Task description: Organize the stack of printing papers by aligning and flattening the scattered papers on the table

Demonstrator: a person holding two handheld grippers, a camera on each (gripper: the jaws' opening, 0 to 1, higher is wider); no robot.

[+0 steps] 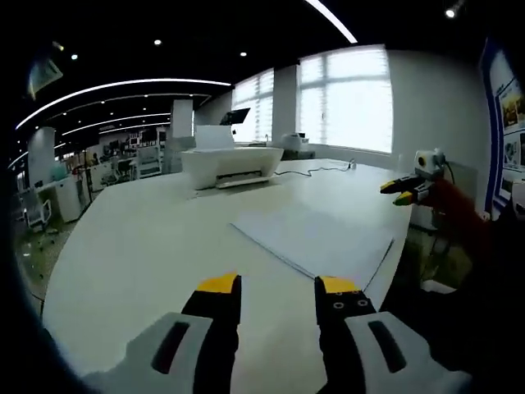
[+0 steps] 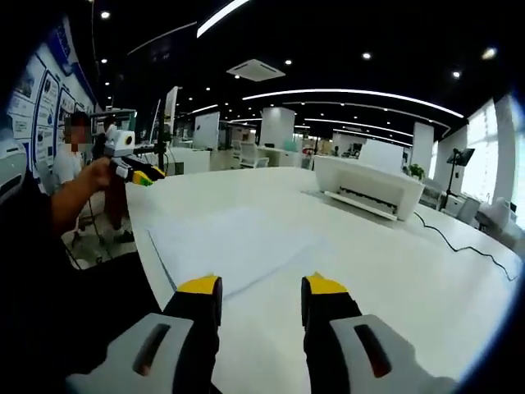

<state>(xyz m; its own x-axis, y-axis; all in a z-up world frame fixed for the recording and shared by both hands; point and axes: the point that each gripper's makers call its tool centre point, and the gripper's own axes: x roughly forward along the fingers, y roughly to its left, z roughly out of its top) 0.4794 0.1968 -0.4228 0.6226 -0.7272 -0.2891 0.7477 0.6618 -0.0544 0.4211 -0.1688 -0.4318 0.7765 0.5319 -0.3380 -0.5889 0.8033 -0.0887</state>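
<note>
Both the left gripper [image 1: 277,289] and right gripper [image 2: 261,289] stand wide open and empty at bottom centre, while the papers [image 1: 316,238] lie flat mid-frame on the white table [image 1: 139,246], the printer [image 1: 231,164] beyond them.

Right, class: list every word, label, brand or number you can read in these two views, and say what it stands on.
None can be read.
Wall posters: print too small and blurred.
Printer: no legible brand or label.
Papers: look blank.
</note>
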